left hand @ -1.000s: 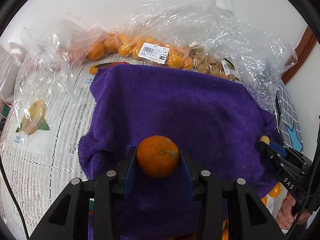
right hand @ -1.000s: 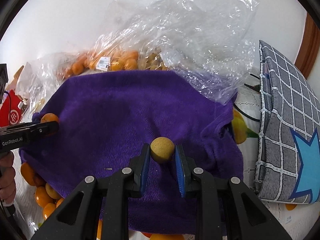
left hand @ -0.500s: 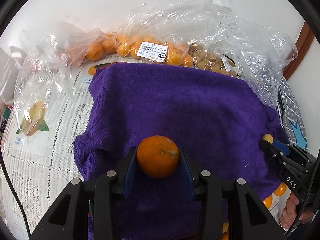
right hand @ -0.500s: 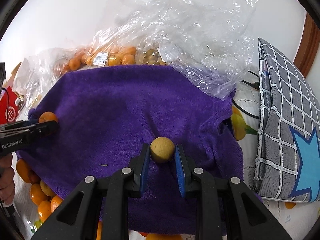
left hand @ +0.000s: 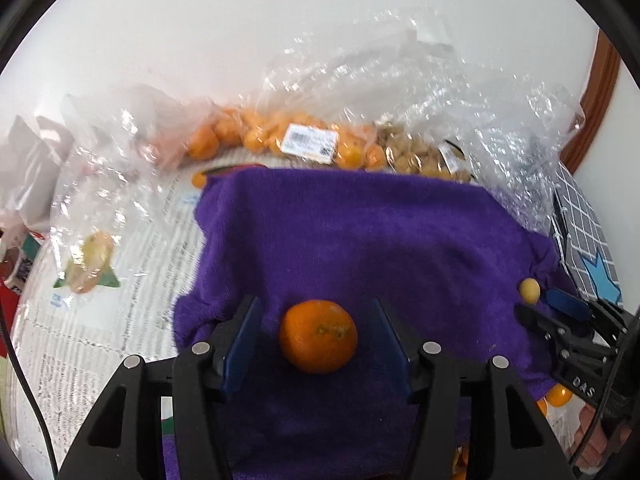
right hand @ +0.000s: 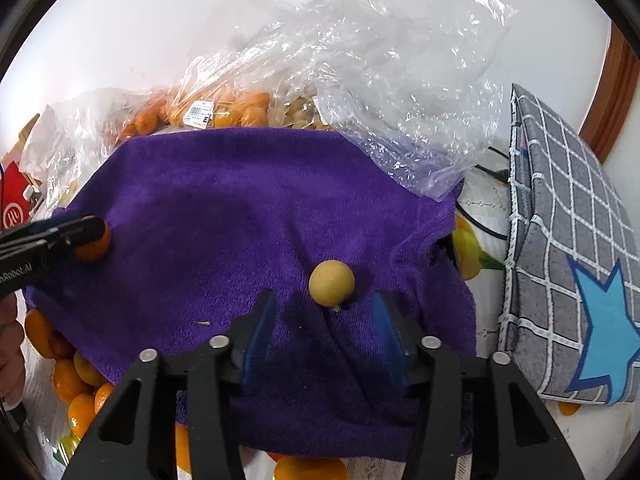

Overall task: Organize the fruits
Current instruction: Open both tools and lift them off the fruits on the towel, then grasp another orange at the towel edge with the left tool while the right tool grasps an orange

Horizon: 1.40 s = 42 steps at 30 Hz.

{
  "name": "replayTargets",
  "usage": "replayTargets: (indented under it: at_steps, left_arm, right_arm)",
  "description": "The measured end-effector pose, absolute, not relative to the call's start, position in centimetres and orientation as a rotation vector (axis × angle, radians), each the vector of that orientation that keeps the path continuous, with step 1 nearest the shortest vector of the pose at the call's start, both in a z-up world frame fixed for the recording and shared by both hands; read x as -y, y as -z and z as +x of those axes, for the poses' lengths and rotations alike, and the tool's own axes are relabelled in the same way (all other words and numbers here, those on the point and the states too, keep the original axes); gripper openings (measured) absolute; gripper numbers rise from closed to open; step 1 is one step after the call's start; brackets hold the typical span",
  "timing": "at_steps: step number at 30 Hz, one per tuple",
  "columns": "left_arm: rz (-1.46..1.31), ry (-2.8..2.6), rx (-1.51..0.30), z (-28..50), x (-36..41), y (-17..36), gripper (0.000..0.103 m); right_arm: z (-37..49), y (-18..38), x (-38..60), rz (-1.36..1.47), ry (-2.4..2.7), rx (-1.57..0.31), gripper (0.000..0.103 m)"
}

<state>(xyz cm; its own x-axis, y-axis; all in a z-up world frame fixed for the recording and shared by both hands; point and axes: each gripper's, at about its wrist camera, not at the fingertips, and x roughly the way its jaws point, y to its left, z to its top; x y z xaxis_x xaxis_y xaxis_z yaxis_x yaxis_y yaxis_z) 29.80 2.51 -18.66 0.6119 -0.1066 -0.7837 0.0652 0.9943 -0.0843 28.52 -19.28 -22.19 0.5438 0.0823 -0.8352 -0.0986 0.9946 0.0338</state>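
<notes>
Placement step: both grippers stand released, the left gripper (left hand: 316,336) around the orange (left hand: 318,336), the right gripper (right hand: 324,332) behind the longan (right hand: 332,283), lower centre on the purple towel (right hand: 240,208). Next likely calls for retreating and fetching 2 more fruits.

An orange (left hand: 318,336) lay on a purple towel (left hand: 360,240) between the spread fingers (left hand: 240,340) of the left gripper (left hand: 318,340), while bagged fruit (left hand: 304,144) sat along the wall behind.

On the 1 purple towel (right hand: 240,208): 1 orange (left hand: 318,336), 1 small yellow fruit (right hand: 332,283).
</notes>
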Motion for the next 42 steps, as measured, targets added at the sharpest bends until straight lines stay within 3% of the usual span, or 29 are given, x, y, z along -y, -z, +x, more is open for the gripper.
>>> replayTargets:
  at_steps: [11, 25, 30, 42]
  left_arm:
    - [-0.043, 0.062, -0.791, 28.3, -2.8, 16.9, 0.055]
    - [-0.096, 0.128, -0.695, 25.9, -2.4, 15.0, 0.055]
    - [-0.131, 0.174, -0.648, 23.7, -3.0, 14.6, 0.067]
    - [-0.146, 0.152, -0.628, 20.0, -5.4, 15.2, 0.069]
  right_arm:
    - [26.4, 18.6, 18.9, -0.028, -0.110, -0.853, 0.054]
    - [24.8, 16.2, 20.3, 0.024, -0.084, -0.826, 0.054]
    - [23.0, 16.8, 20.9, 0.038, -0.101, -0.822, 0.054]
    - [19.2, 19.0, 22.4, 0.070, -0.137, -0.839, 0.057]
